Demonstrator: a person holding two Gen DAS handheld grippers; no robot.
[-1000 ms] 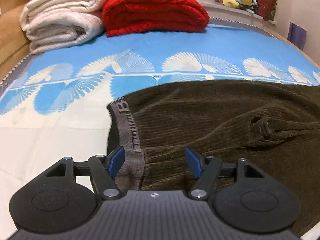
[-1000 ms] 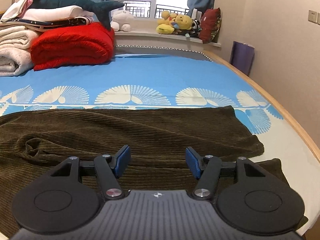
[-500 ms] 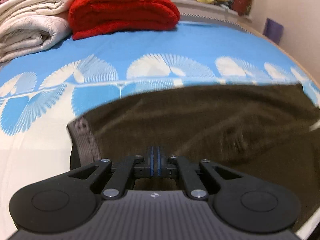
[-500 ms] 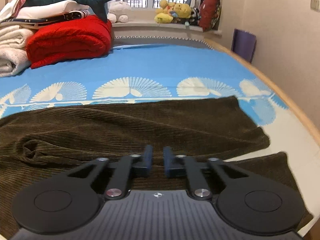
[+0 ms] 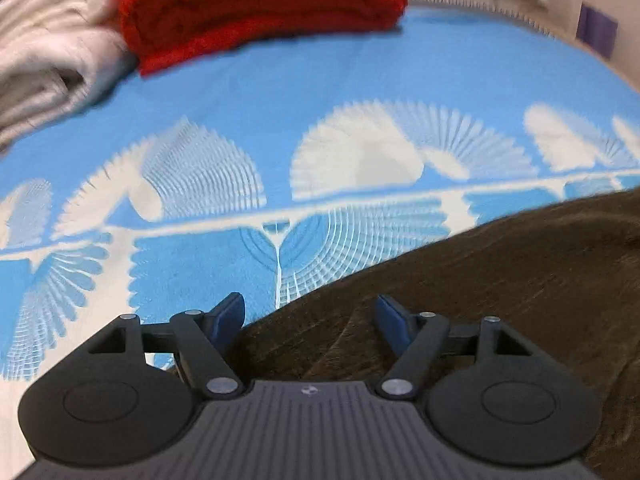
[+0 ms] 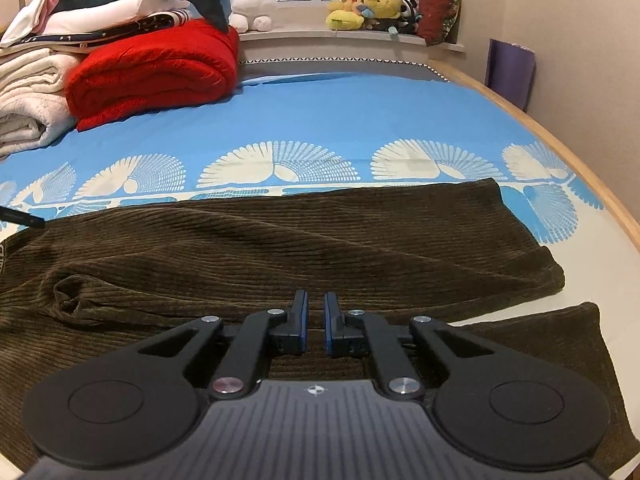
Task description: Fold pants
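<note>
Two tongs are working the pants (image 6: 280,240), lying lengthwise across the bed (image 6: 340,120): left tongs (image 5: 310,320) opening wide, empty, over the edge; right tongs (image 6: 315,320) pinching cloth.

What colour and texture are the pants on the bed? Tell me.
Dark olive-brown, ribbed corduroy pants; the right wrist view shows them best.

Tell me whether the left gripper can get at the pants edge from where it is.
Probably yes: the left gripper stands open, the brown pants edge lies between its fingers, and nothing covers it.
</note>
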